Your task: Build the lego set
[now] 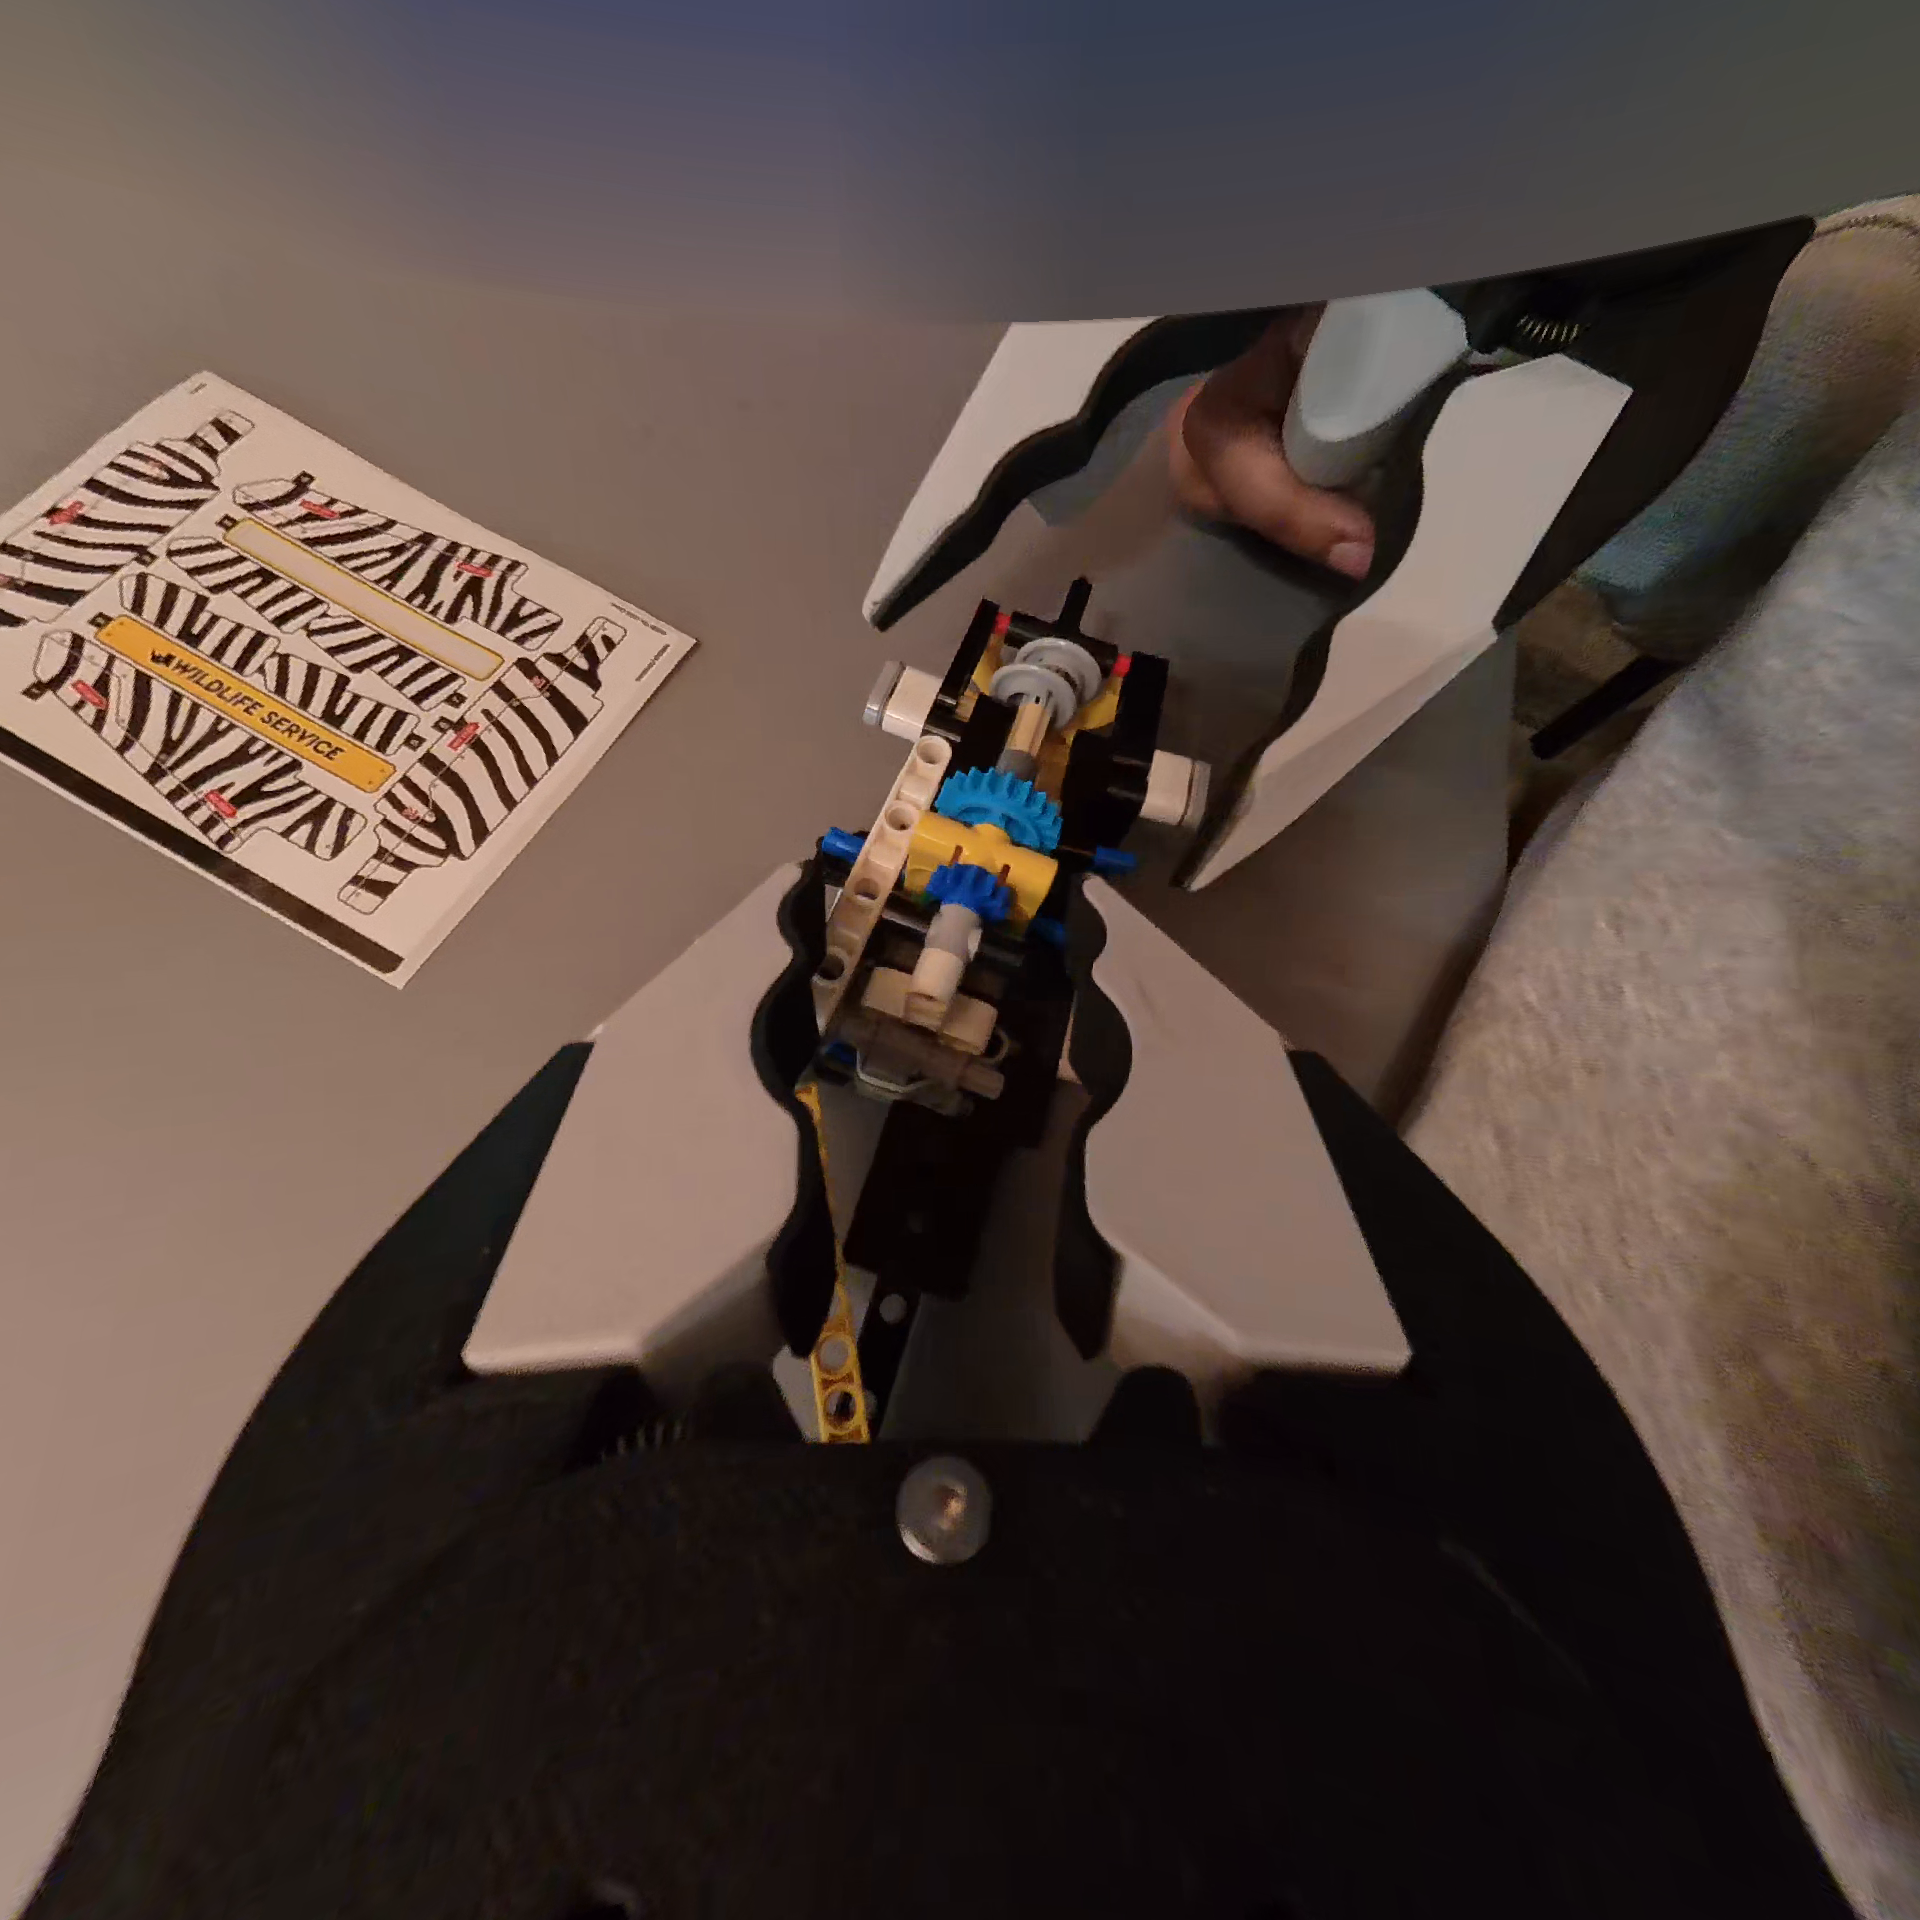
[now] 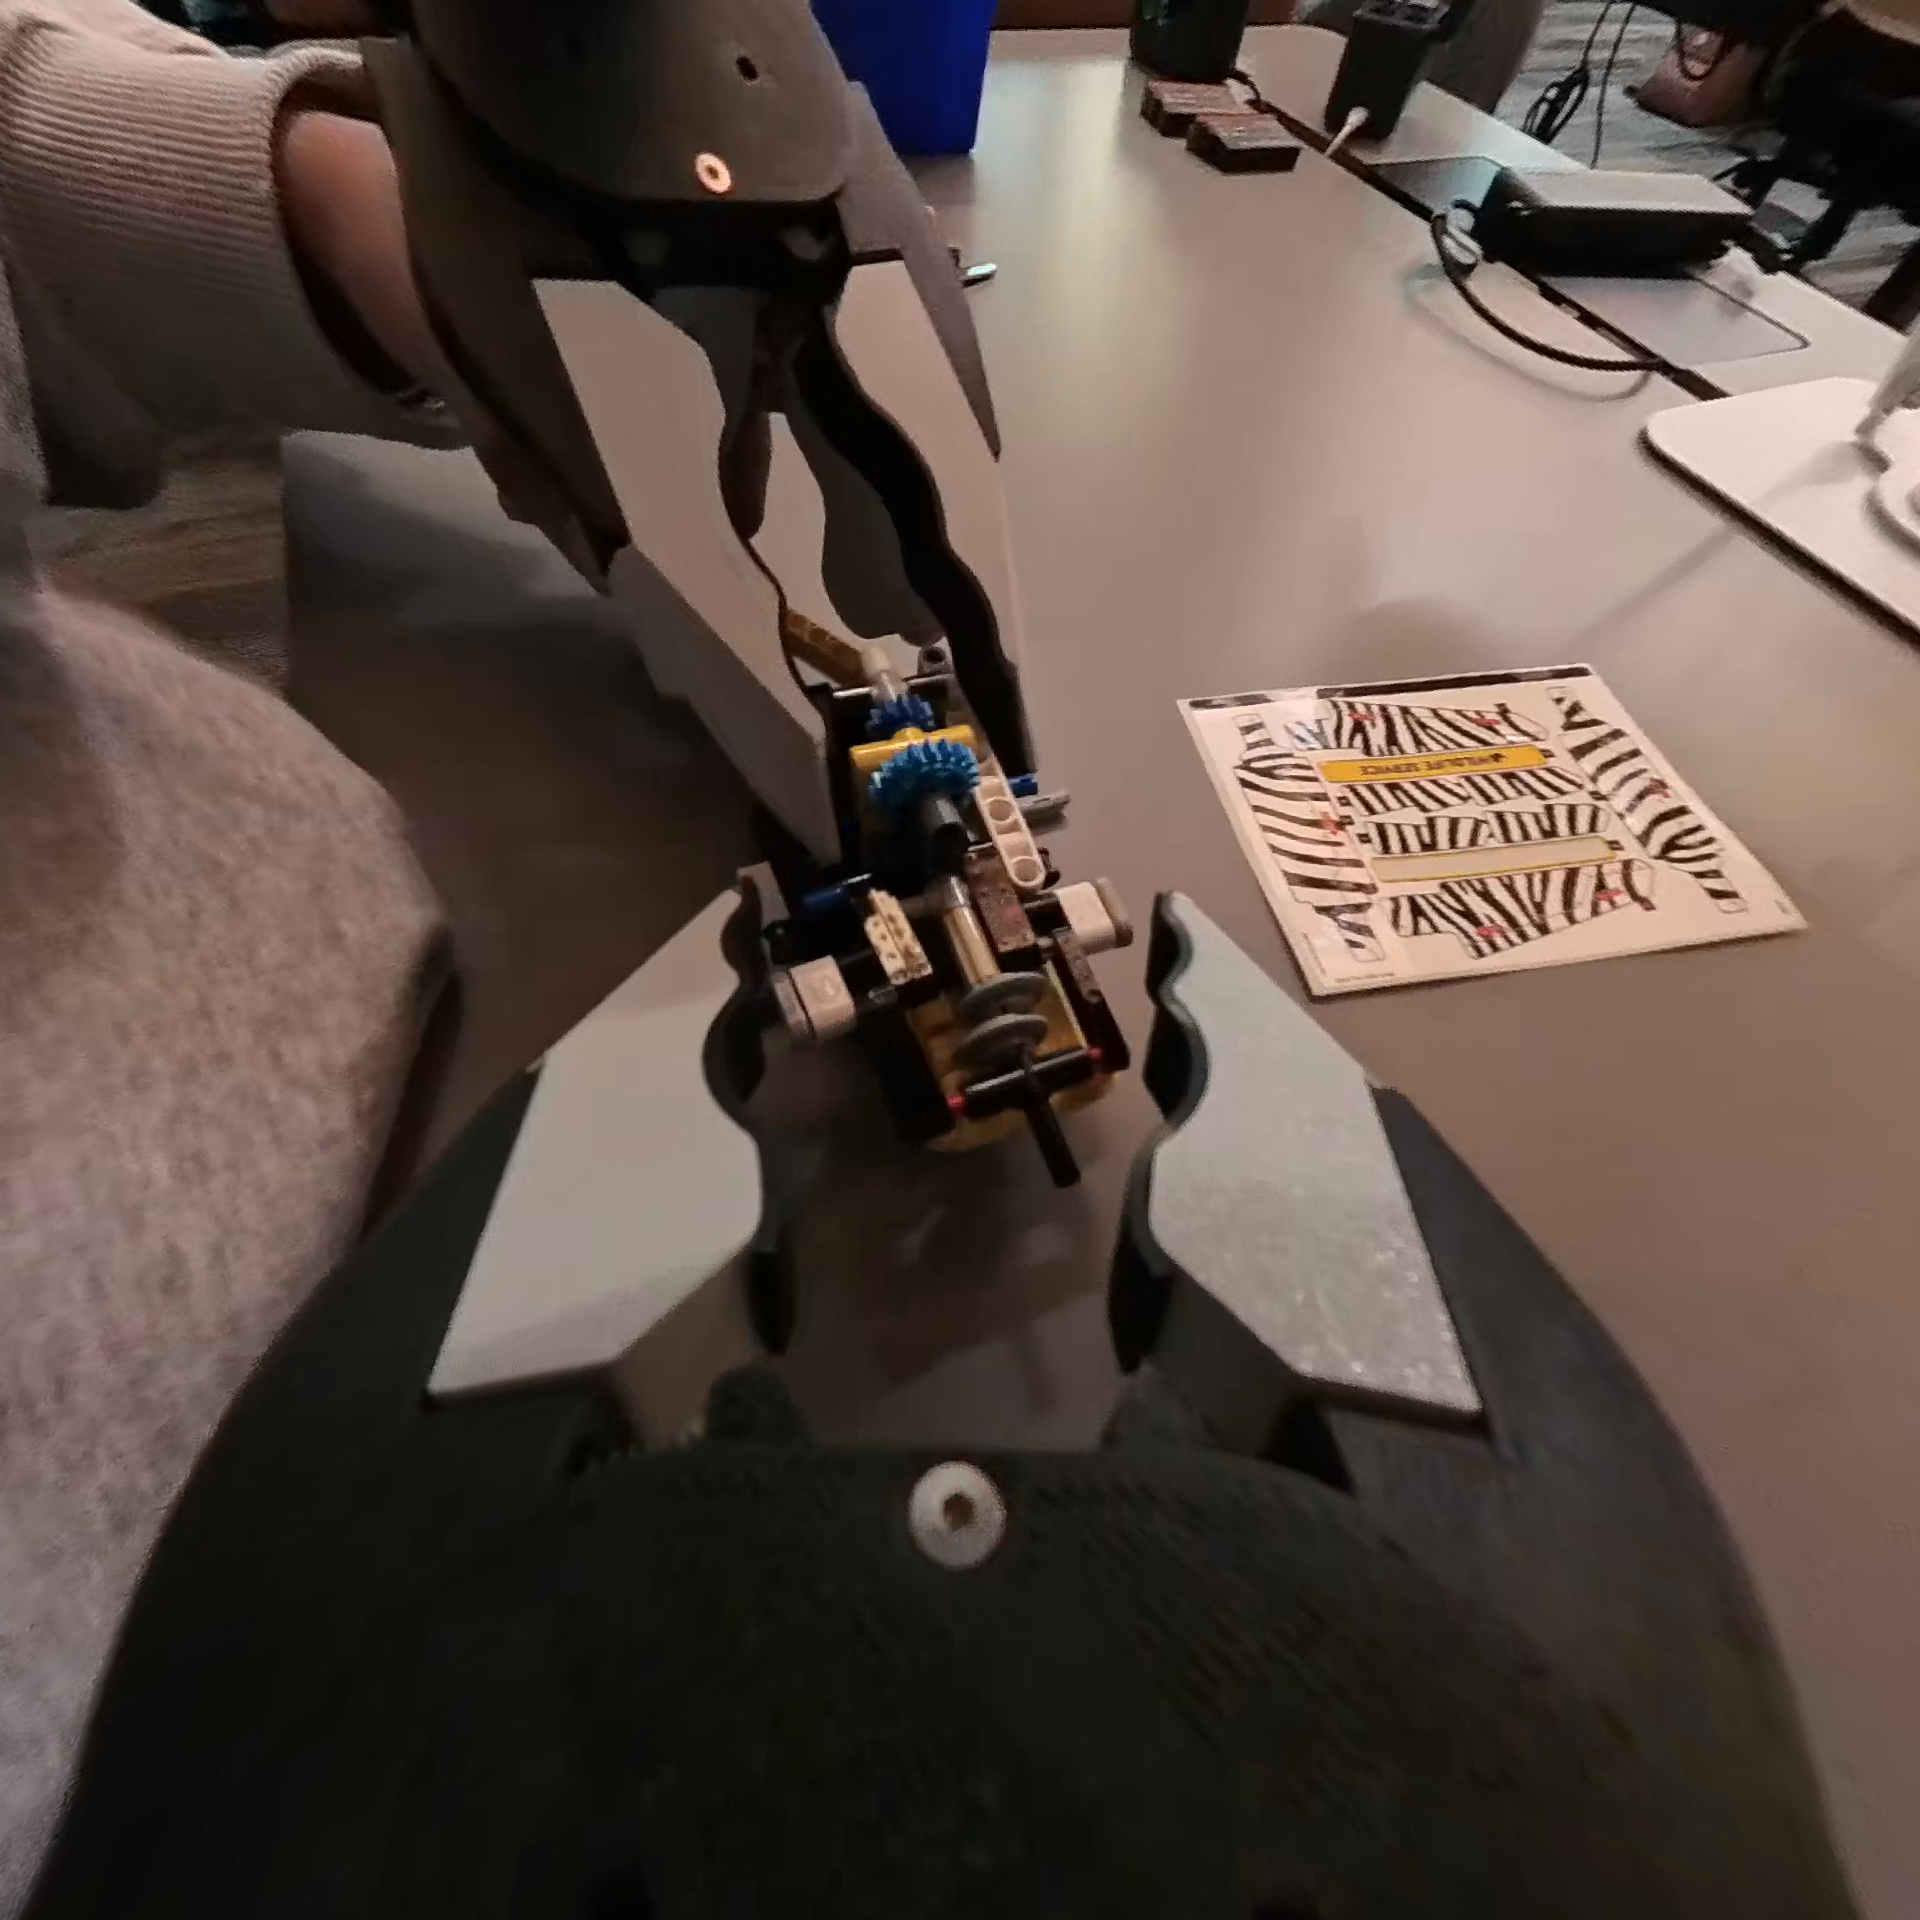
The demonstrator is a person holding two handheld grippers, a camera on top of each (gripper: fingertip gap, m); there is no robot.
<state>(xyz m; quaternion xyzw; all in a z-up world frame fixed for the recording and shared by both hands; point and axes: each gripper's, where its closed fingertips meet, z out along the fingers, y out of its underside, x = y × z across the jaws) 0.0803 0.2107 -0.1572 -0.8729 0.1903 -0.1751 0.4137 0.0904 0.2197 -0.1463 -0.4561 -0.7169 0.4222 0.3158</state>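
The lego assembly is a black and yellow frame with blue gears, a grey axle and white pins. My left gripper is shut on its rear part and holds it over the grey table. My right gripper is open, its fingers on either side of the front end of the assembly; the right finger stands clear of it. In the left wrist view the right gripper comes in from the top right. In the right wrist view the left gripper comes down from the top left.
A zebra-striped sticker sheet lies flat on the table, also in the right wrist view. A person's grey sleeve fills the left. At the back are a blue container, power bricks with cables and a white base.
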